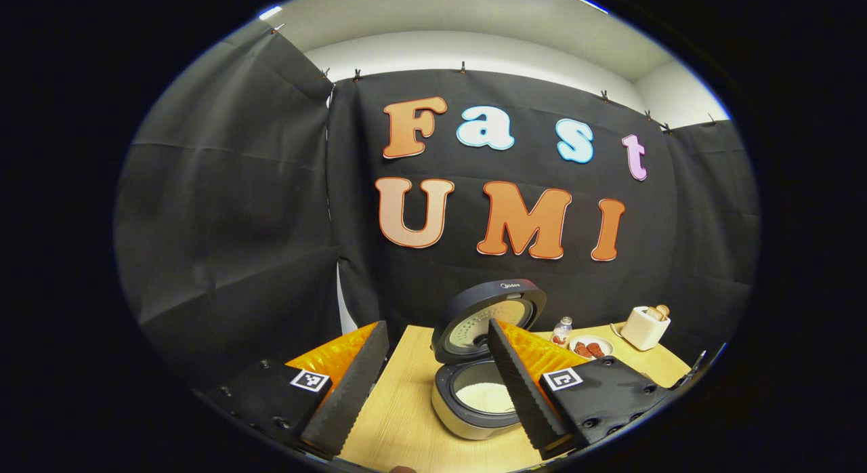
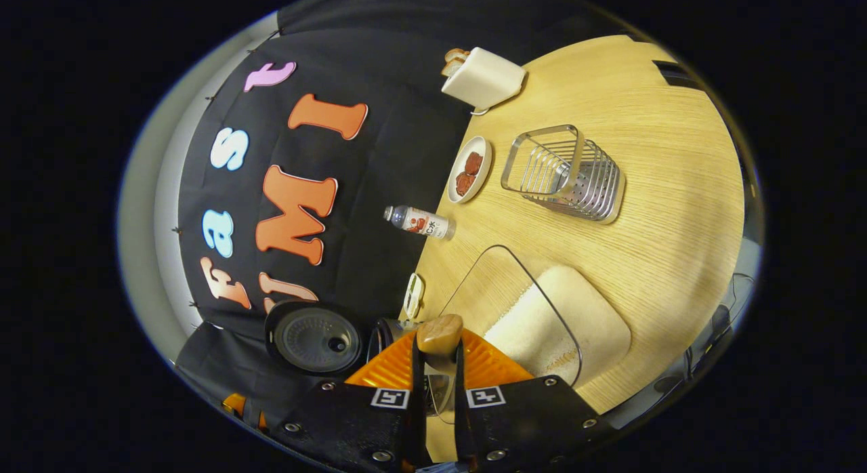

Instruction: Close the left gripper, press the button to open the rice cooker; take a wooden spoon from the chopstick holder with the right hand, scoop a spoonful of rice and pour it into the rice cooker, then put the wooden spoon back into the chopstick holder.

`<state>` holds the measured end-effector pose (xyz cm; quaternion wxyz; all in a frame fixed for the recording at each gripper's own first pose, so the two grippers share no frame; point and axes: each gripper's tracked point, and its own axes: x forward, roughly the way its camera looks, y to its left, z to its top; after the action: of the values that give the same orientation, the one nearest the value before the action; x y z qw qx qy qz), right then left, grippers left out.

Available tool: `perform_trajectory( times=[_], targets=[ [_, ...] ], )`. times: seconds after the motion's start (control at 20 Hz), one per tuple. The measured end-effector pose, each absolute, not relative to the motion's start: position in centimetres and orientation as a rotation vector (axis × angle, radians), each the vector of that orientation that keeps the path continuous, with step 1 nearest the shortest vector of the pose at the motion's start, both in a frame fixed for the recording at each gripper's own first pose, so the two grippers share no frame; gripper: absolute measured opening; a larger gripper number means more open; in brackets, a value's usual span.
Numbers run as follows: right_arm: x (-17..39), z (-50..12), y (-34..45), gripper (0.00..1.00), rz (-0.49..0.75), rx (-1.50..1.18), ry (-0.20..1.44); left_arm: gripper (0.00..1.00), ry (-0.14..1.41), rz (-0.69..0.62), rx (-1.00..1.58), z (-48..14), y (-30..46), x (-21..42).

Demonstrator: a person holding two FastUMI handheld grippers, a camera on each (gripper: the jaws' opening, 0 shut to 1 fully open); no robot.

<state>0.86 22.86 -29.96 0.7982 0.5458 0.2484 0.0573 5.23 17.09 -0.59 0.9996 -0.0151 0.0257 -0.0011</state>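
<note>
Right tool [image 2: 437, 361] is clamped on wooden spoon [image 2: 439, 333] over the rice tray [image 2: 589, 324] at table's near edge, left tool [image 1: 433, 385] wide w/ rice cooker [image 1: 474, 364] lid up; prob. scoop step, next needs bowl dipped into rice.

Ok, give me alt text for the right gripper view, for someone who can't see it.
The right gripper is shut on a wooden spoon above a clear container of rice on a wooden table. Beyond stand an empty wire holder, a plate, a bottle and a toaster; the open rice cooker sits at the left.
</note>
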Motion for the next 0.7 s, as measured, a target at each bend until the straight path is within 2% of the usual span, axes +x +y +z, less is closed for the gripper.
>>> perform_trajectory(
  times=[0.7],
  targets=[
    [2.4, -23.5, 19.2, 0.16, 0.140, 1.335, 0.441, 0.96, 0.006, -0.002, -0.030, 1.2, 16.2, 5.0]
  ],
)
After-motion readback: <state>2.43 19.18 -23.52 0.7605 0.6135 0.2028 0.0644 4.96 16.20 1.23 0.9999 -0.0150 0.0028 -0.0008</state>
